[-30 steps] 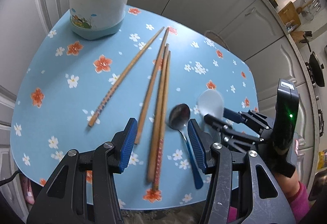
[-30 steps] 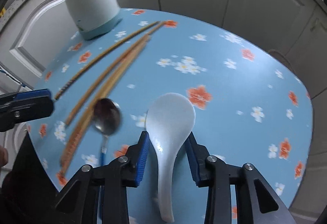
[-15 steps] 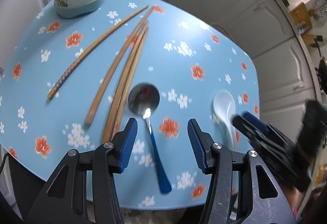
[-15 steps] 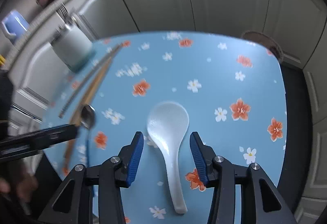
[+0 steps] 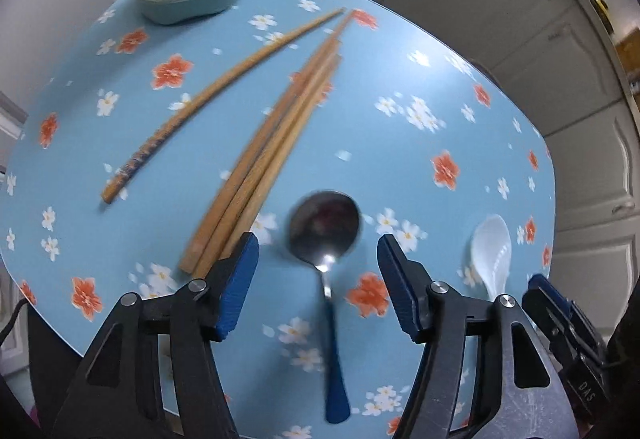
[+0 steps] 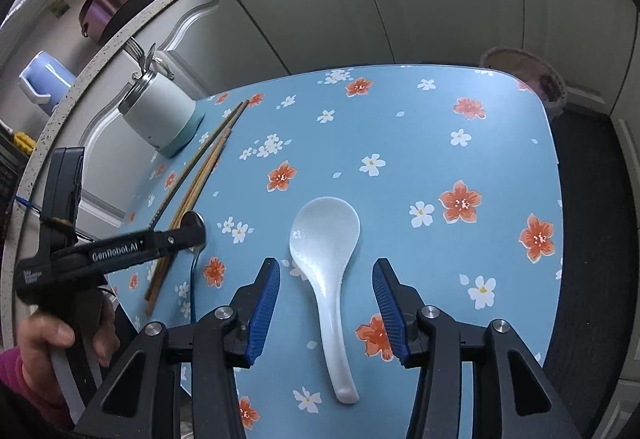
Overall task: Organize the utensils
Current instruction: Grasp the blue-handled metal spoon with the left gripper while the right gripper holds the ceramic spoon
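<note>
Blue-padded left claw is hanging open, having just been widening, straddling the neck of the metal spoon without pressing it. We are also seeing the right claw parted around the white ceramic spoon, nothing gripped. Both spoons are lying flat on the floral bench. For a clean pick, we are judging it best to centre each handle between the pads and come low before squeezing. Farther off, the chopsticks are lying loose, and the holder cup is standing at the far edge.
</note>
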`<state>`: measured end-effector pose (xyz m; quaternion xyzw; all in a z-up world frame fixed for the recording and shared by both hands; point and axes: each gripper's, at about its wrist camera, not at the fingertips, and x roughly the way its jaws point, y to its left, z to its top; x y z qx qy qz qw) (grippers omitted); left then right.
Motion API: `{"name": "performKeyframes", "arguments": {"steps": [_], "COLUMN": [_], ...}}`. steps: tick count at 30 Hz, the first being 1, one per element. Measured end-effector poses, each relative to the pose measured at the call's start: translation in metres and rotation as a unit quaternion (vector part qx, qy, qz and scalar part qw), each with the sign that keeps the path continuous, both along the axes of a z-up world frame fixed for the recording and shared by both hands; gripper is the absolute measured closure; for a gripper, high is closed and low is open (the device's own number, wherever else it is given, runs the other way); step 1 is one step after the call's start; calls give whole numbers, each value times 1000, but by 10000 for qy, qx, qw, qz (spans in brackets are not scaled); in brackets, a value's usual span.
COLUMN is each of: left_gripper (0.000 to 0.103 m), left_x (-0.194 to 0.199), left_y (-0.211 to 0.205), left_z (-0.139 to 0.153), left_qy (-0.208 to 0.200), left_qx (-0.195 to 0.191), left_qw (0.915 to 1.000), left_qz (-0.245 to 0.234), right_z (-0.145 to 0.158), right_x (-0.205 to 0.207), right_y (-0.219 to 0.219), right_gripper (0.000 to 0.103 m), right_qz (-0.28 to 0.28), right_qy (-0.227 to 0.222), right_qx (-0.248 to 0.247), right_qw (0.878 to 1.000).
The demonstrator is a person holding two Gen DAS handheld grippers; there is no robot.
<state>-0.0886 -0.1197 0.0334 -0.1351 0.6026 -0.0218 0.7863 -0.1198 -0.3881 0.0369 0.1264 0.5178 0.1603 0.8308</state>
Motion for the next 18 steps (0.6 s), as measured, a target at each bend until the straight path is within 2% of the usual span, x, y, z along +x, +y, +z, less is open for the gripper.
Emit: {"name": "performKeyframes", "arguments": {"steps": [7, 9, 11, 18], "left_gripper": [39, 39, 39, 38], "left_x": [5, 5, 7, 10], "left_y": [3, -3, -9, -20], "left_z": [2, 3, 4, 3], "left_qy": [113, 108, 98, 67], "left_qx": [-139, -119, 9, 325], "left_qw": [9998, 9999, 9999, 9994], "left_qz": [19, -28, -20, 109], "right_z": [-1, -2, -2, -7], "right_x": [8, 9, 9, 13], "right_y": [1, 1, 1, 19], "right_gripper": [56, 53, 48, 46], "right_qz": [25, 5, -8, 213], "right_qy": [-13, -5, -50, -170], "right_qx": [-26, -60, -191, -749], "right_qw": [10000, 10000, 9998, 9968]}}
